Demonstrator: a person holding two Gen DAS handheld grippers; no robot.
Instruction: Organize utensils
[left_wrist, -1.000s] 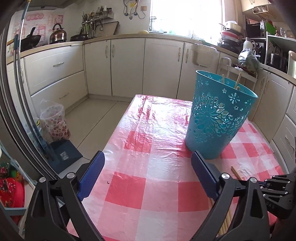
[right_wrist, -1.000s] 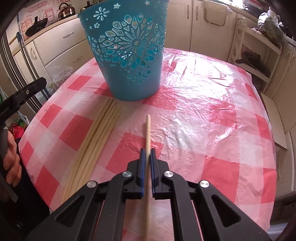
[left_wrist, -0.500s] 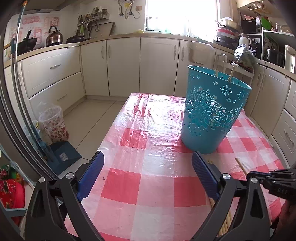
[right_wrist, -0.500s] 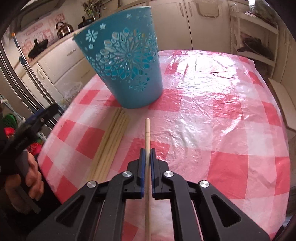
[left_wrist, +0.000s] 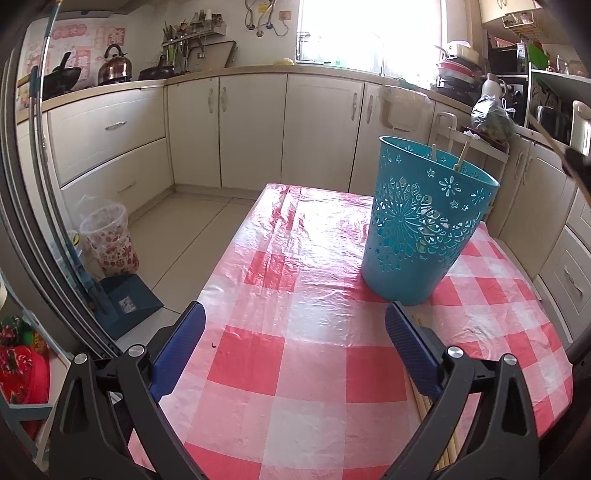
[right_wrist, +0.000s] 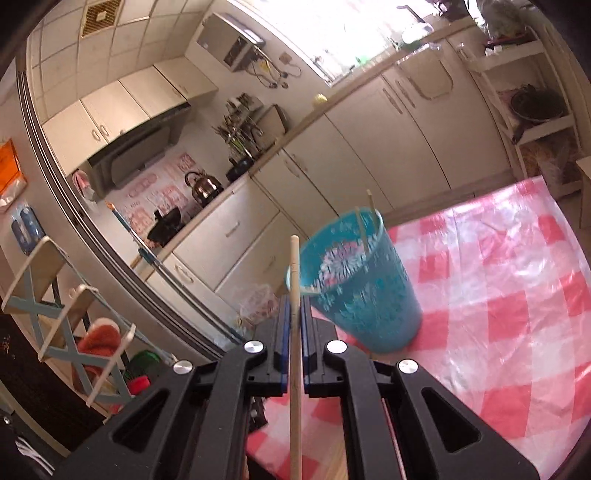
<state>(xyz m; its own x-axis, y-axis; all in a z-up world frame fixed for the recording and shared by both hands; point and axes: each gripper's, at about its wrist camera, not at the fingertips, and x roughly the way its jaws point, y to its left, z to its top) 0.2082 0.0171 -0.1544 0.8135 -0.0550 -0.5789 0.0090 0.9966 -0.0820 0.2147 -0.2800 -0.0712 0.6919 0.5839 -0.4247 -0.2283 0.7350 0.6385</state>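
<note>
Room: a kitchen with pale cupboards and a bright window behind the blue basket (left_wrist: 421, 225).
Desk: the desk (left_wrist: 295, 332) has a red and white check cover; the basket stands on it.
Sticks on desk: more chopsticks (left_wrist: 434, 424) lie flat, just in front of the basket.
Right tongs: the right tongs (right_wrist: 294, 317) are clamped on one chopstick (right_wrist: 294, 295), up off the desk.
Way to go: the stick's tip points up, level with the basket's near rim; the basket is just past it.
Left tongs: the left tongs (left_wrist: 295, 347) are wide apart, holding nothing, farther from the basket.

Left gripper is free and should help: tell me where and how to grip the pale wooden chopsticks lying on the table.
Take the pale wooden chopsticks mid-length, from above, jaws across the bundle. They lie flat on the checked tablecloth, beside the open left gripper, partly hidden by its finger.
</note>
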